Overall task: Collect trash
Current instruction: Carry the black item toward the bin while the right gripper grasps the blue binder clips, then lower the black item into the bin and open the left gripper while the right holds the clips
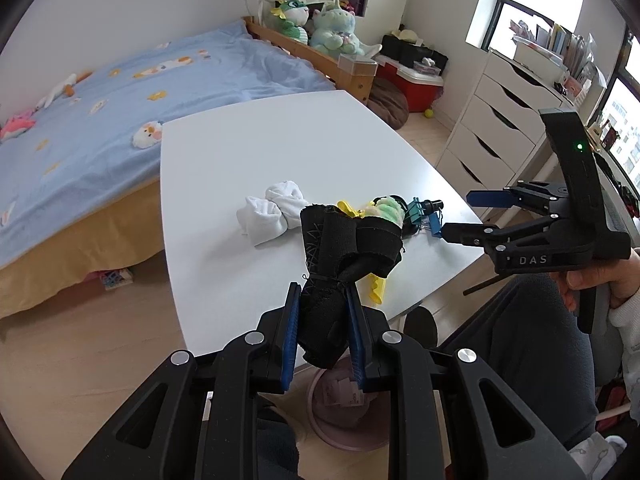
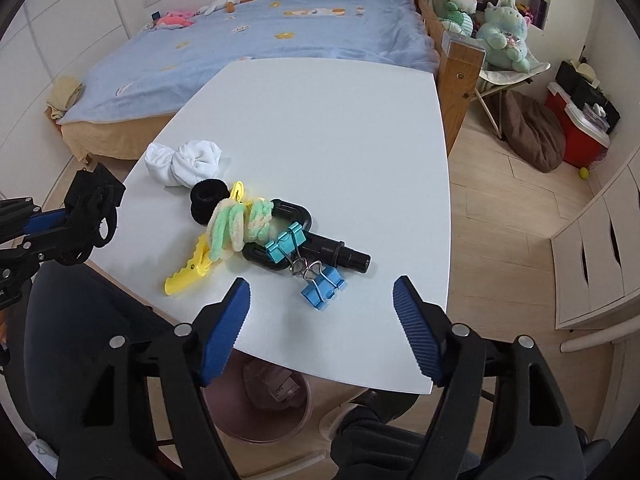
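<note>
1. Holding a black cloth piece (image 1: 338, 264), the left gripper (image 1: 325, 334) has its blue pads pressed tight on both sides of it, near the front edge of the white table (image 2: 320, 120).
2. The right gripper (image 2: 322, 322) has its jaws apart with nothing between them. It hangs over the front edge of the table, near the small things.
3. A little pile sits close to the front edge: a yellow clip (image 2: 188, 270), a fuzzy green and cream hair tie (image 2: 232, 228), a black hair tie (image 2: 208, 200), a black hook-shaped part (image 2: 316, 250), a teal binder clip (image 2: 286, 246) and a blue binder clip (image 2: 322, 286).
4. The blue binder clip lies nearest the edge, just ahead of the right gripper.
5. A white sock bundle (image 2: 184, 164) lies by the left edge of the table.
6. The back half of the table is bare, with lots of room.
7. A pink bin (image 2: 260, 404) stands on the floor under the front edge, with some paper inside.
8. A bed with a blue cover (image 2: 260, 28) is behind the table.
</note>
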`<state>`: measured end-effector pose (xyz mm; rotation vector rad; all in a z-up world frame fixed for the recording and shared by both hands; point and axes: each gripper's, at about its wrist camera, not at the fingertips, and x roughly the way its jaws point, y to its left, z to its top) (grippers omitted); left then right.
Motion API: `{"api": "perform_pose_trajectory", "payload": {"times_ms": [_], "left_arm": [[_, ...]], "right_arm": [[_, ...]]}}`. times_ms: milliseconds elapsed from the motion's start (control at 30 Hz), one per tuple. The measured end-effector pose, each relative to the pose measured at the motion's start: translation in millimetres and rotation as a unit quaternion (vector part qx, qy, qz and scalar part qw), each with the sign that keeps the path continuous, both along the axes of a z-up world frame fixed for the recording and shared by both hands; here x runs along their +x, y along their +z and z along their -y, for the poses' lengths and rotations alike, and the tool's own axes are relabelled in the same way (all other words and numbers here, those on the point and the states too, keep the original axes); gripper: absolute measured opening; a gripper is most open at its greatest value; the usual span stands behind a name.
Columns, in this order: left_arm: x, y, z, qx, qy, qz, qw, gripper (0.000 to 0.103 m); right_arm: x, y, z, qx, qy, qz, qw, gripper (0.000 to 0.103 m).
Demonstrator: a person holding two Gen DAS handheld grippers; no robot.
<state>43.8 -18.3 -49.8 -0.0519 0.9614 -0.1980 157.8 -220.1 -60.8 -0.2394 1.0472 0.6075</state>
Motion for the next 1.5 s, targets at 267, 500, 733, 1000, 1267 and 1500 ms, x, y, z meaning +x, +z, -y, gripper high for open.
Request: {"api": "perform_pose_trajectory", "payload": {"times_ms": [267, 500, 733, 1000, 1267, 1500], "left_arm": [[-4.2, -3.7, -3.2, -0.004, 0.006, -0.003, 1.0000, 0.021], [-4.7, -4.4, -4.6, -0.005, 0.007, -0.004, 1.0000, 0.021], [-5.8, -5.0, -4.7, -0.007, 0.004, -0.004, 1.0000, 0.021], [-6.8, -5.1, -4.6, -0.008, 0.004, -0.004, 1.0000, 0.021], [-6.0, -5.6, -2.5, -0.007, 0.002, -0.003, 1.0000, 0.021], [-6.3, -5.1, -1.6, -0.007, 0.000, -0.002, 1.0000, 0.021]], "right_arm": [[6.4, -10.3, -6.4, -0.004, 0.007, -0.010, 1.000, 0.037], [7.3, -13.6, -9.9, -0.010, 0.009, -0.012, 1.000, 0.016], [4.4, -9.2, -6.3, -0.008, 0.007, -0.005, 1.000, 0.006], [3.6, -3.4, -1.0, -0.003, -0.001, 0.005, 1.000, 0.001], [1.4, 7.0, 5.5, 0.005, -0.011, 0.020, 1.000, 0.001], [-0.8, 15.9, 8.0, 0.020, -0.014, 0.022, 0.999, 0.001]]}}
